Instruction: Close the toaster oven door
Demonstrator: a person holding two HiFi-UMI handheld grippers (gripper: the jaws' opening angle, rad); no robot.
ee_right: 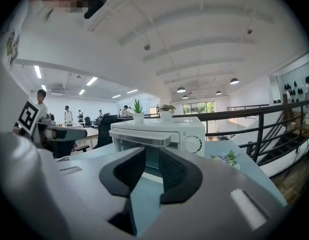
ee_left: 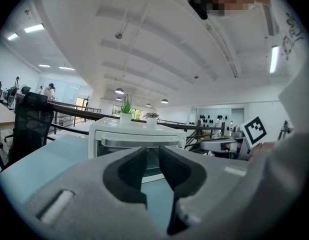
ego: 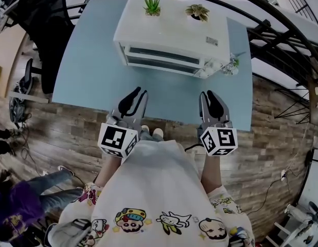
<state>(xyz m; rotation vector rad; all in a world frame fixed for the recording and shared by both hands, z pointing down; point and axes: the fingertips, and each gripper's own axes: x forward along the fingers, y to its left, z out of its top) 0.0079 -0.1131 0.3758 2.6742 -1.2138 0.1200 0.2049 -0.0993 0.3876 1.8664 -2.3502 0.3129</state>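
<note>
Toaster oven [ego: 172, 40] at far side of tabletop [ego: 92, 71].
Left tongs [ego: 139, 92] and right tongs [ego: 207, 93] hover near, both open and empty.

Bright, even office light with a wide-angle bend.
Ceiling lights [ee_left: 33, 28] glare; the toaster oven [ego: 172, 35] top looks washed out; shadows are faint; both gripper views curve, darken at corners, soft up close.
</note>
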